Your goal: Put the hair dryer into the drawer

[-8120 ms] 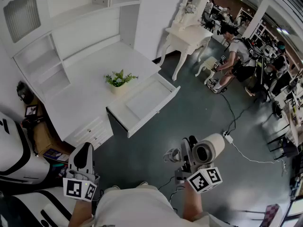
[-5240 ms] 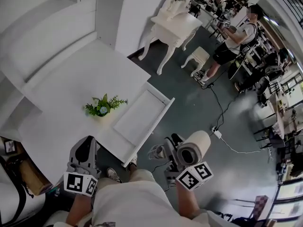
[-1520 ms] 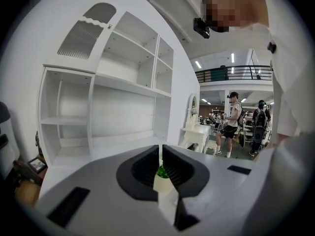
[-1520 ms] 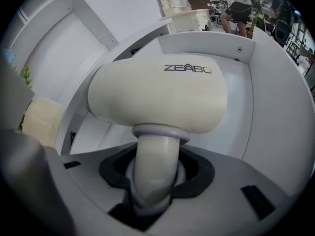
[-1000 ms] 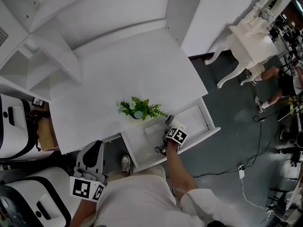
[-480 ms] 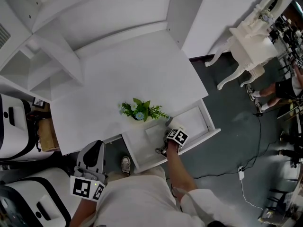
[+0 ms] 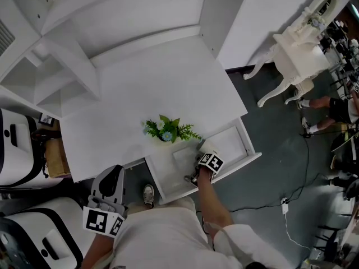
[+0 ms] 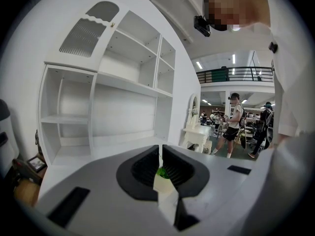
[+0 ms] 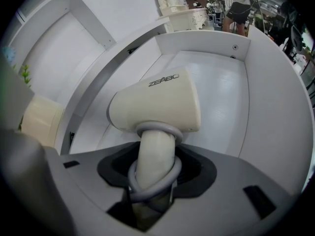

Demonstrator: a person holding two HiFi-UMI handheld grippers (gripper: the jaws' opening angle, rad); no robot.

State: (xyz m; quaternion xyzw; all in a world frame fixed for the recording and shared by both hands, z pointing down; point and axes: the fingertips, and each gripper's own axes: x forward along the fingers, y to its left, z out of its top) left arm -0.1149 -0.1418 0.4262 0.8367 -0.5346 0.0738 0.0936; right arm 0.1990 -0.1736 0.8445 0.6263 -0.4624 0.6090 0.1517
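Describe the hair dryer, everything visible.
The hair dryer is cream, matte plastic by its look, with a short wide barrel bearing dark lettering and a handle with grey cord looped round it. The right tongs grip the handle, holding it inside the open white drawer. Whether it touches the drawer floor can't be told.

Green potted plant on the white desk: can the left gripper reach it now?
Probably yes: the left gripper points at the green potted plant, only white desk between, though its fingers are shut.
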